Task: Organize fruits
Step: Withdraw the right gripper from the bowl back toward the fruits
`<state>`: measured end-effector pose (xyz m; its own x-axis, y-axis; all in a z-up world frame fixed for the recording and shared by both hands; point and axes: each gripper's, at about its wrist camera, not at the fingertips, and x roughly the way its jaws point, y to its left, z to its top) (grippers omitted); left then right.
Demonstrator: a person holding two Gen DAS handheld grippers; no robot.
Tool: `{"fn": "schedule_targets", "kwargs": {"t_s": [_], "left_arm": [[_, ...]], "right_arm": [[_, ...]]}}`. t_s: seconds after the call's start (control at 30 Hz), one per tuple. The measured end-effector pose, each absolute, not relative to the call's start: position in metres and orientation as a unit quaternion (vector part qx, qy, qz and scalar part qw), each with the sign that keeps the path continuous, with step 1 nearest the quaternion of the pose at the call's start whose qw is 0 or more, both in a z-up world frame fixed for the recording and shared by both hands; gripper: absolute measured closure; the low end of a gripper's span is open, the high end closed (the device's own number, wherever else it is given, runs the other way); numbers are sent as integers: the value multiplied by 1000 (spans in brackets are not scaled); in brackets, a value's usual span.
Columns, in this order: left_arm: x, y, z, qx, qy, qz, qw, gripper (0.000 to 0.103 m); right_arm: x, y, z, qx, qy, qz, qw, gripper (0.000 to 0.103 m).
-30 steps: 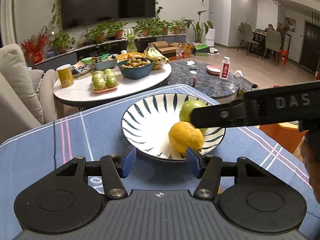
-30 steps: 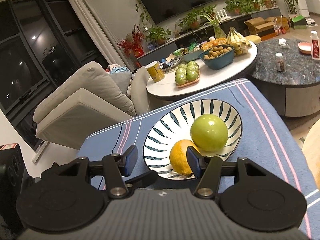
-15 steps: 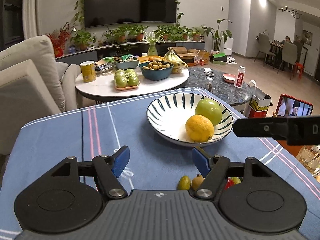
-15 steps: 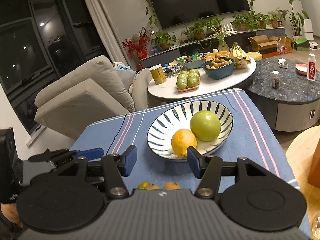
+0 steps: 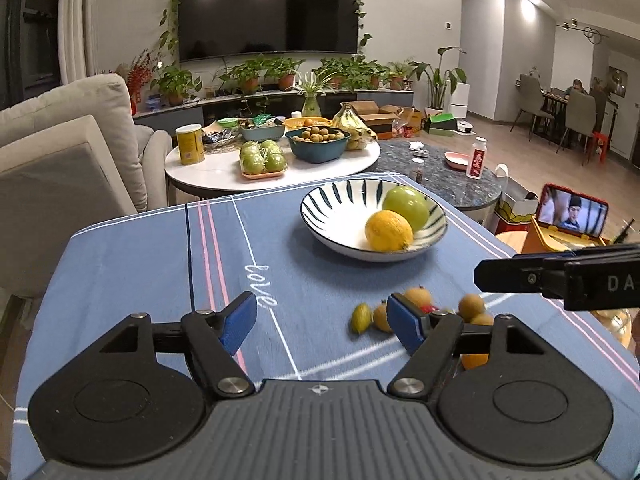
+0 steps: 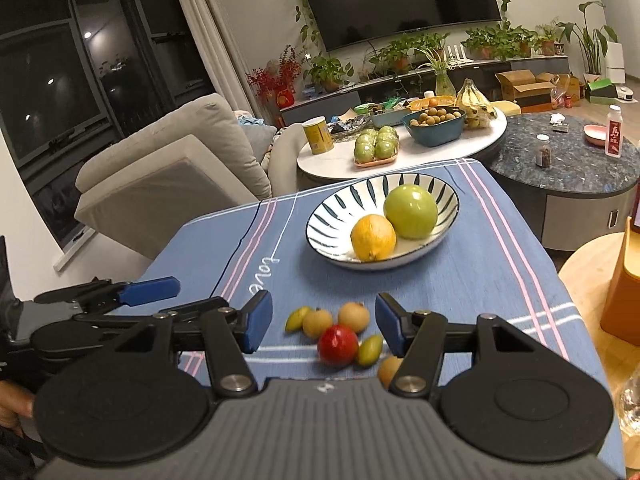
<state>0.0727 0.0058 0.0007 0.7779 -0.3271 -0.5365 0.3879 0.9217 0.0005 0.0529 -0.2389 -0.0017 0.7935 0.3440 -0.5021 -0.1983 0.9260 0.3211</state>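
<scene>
Desk (image 5: 140, 264) cloth bare on my left side, wide lane there for tongs. Striped bowl (image 6: 340, 216) blocks far centre, holding orange (image 6: 373, 237) and green apple (image 6: 410, 211) touching each other. Cluster of small fruits (image 6: 336, 330) sits near edge, right before right tongs (image 6: 323, 323). Left tongs (image 6: 150, 286) reach in low from left, just beside cluster. Open strip between bowl and cluster.
</scene>
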Motion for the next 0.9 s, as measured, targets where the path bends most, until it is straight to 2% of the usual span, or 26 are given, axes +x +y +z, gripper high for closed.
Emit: {"fn": "schedule_targets", "kwargs": {"t_s": [0.9], "left_arm": [[1,7,-8,72,279,-213,934,33]], "right_arm": [[-8,-242,-24,85,306,118,941,44]]}}
